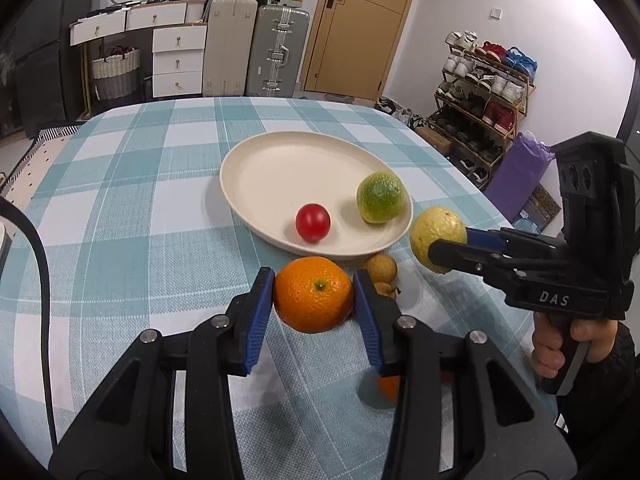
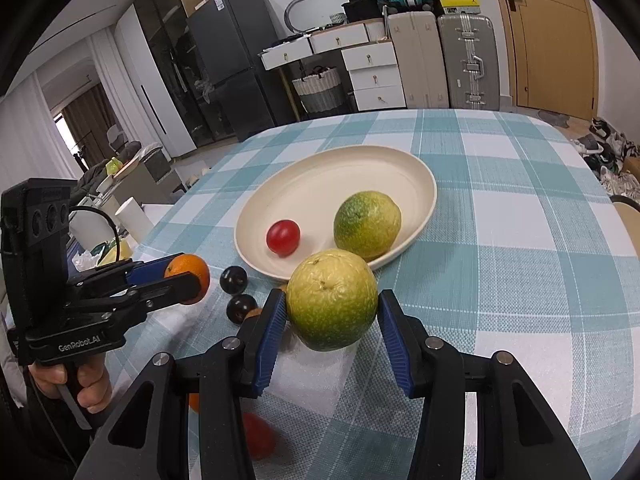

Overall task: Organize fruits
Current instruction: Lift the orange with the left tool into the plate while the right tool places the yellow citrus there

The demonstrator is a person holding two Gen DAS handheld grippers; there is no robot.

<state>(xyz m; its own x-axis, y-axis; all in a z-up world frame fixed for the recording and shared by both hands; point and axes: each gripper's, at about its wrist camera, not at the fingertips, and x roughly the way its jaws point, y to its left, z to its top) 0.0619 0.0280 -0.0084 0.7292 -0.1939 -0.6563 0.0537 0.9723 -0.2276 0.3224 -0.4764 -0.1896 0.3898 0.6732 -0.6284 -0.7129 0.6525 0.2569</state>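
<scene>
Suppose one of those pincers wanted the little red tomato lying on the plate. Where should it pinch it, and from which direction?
Judging by the views, pinch the red tomato across its widest middle, coming down from above. It is round and smooth, so a grip off the middle would likely slip. It sits inside the plate, whose raised rim blocks a low sideways approach. The green citrus beside it leaves a gap for the fingers.

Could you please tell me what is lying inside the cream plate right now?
Inside the cream plate lie a red cherry tomato and a green citrus fruit. The held yellow-green citrus covers part of the near rim, so nothing there can be checked.
</scene>
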